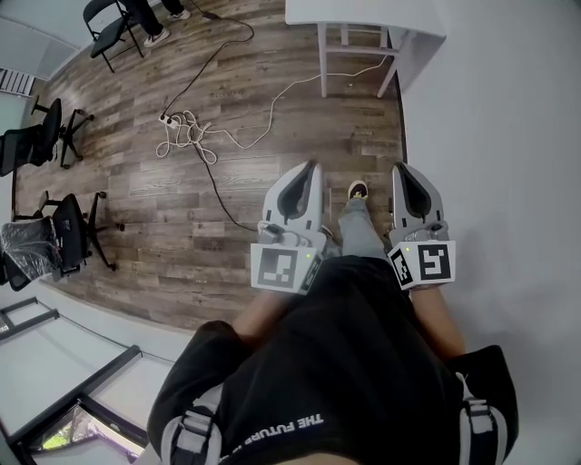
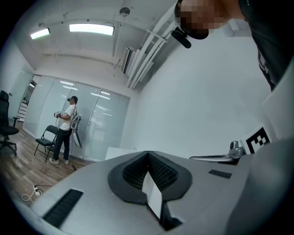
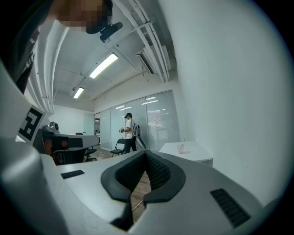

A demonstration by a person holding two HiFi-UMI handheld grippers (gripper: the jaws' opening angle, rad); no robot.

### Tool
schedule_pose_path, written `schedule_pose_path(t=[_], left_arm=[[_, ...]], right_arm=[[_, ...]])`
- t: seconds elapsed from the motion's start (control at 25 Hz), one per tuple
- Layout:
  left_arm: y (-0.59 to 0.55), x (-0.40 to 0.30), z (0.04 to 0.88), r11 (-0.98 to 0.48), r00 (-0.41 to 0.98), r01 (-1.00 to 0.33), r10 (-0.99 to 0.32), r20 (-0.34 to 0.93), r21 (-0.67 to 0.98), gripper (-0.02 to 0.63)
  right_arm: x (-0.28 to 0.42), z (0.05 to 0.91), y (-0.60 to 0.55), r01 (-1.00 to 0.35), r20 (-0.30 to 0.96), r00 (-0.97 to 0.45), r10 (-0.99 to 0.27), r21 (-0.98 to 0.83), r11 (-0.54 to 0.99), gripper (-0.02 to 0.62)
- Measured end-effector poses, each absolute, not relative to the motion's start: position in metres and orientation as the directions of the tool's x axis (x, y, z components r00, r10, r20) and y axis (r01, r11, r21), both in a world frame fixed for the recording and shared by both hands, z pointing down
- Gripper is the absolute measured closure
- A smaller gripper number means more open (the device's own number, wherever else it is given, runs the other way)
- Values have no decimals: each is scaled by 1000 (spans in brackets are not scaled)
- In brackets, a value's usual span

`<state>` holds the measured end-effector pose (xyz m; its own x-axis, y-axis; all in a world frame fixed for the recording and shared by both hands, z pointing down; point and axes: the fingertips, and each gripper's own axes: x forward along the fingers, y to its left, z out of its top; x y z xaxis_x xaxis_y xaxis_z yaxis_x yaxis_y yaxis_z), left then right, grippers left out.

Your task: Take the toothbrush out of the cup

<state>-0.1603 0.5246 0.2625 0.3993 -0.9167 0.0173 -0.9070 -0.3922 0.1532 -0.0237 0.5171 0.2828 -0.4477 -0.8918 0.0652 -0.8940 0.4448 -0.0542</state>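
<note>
A small pinkish cup [image 3: 181, 148] stands far off on a white table [image 3: 193, 151] in the right gripper view, with a thin toothbrush [image 3: 183, 142] sticking up out of it. The head view shows only that table's near corner [image 1: 363, 18], not the cup. My left gripper [image 1: 311, 167] and right gripper [image 1: 399, 169] are held side by side at waist height, pointing forward over the floor. Both are shut with nothing between the pads: the left gripper [image 2: 148, 153] and the right gripper [image 3: 146, 153] have their tips meeting.
Wood floor lies below, with a white cable bundle and power strip [image 1: 182, 132] ahead left. Black office chairs [image 1: 68, 227] stand at the left. A white wall [image 1: 508, 136] runs along the right. Another person [image 2: 64, 131] stands by a folding chair at the glass wall.
</note>
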Motion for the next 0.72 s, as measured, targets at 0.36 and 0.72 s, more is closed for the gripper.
schedule_pose_path(t=[0.36,0.72], left_arm=[[470,-144,267,-398,407,-905,-913,29,151,588],[381,-118,259,-401,408,-907,-912,37,130,588]], right_arm=[[-9,290,462,-894,65,-448,-892,-74,443,580],[17,284,369,-895,45,-446,-894,-61,443,580]])
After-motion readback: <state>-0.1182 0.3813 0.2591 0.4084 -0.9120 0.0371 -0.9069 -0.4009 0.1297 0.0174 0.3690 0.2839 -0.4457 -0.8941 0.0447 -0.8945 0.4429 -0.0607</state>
